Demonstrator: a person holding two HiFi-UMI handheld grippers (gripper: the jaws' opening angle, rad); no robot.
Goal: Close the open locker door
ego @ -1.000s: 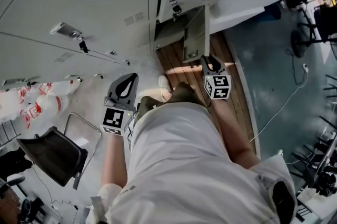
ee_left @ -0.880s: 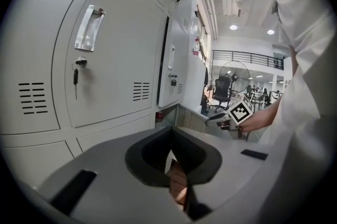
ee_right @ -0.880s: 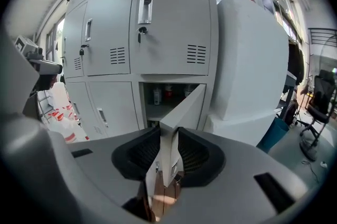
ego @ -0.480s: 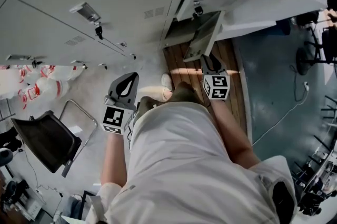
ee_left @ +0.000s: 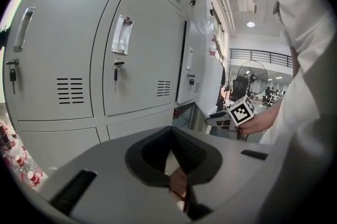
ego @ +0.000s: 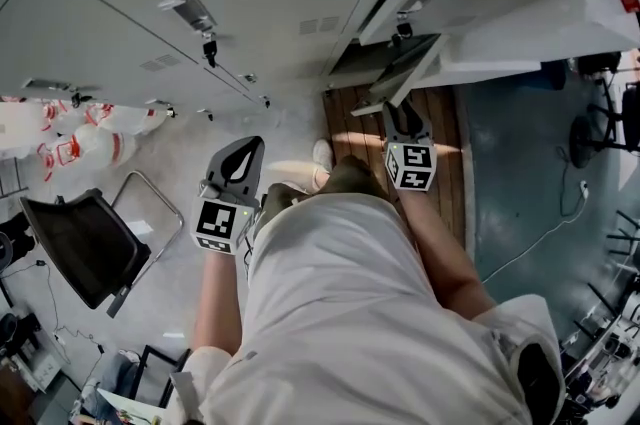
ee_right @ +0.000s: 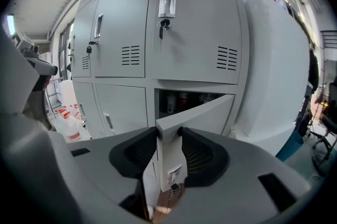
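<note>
The open locker door (ego: 398, 76) is a grey bottom-row door, swung partway out from the locker wall over a wooden floor strip. In the right gripper view its free edge (ee_right: 168, 165) stands upright between my right gripper's (ee_right: 169, 136) jaws, which are opening; the pads sit close to both sides of the edge without clamping it. In the head view my right gripper (ego: 402, 116) reaches the door from below. My left gripper (ego: 243, 150) hangs apart to the left, shut and with nothing in it, facing closed lockers (ee_left: 131, 59).
Bottles stand inside the open compartment (ee_right: 179, 99). Keys hang in the closed lockers' locks (ee_right: 162, 24). A black folding chair (ego: 80, 248) and red-and-white bottles (ego: 75, 138) are on the left. A white pillar (ee_right: 279, 75) stands to the right of the lockers.
The door has swung closer to the locker front, with the right gripper following its edge. The head view has shifted; the left gripper has stayed in place.
</note>
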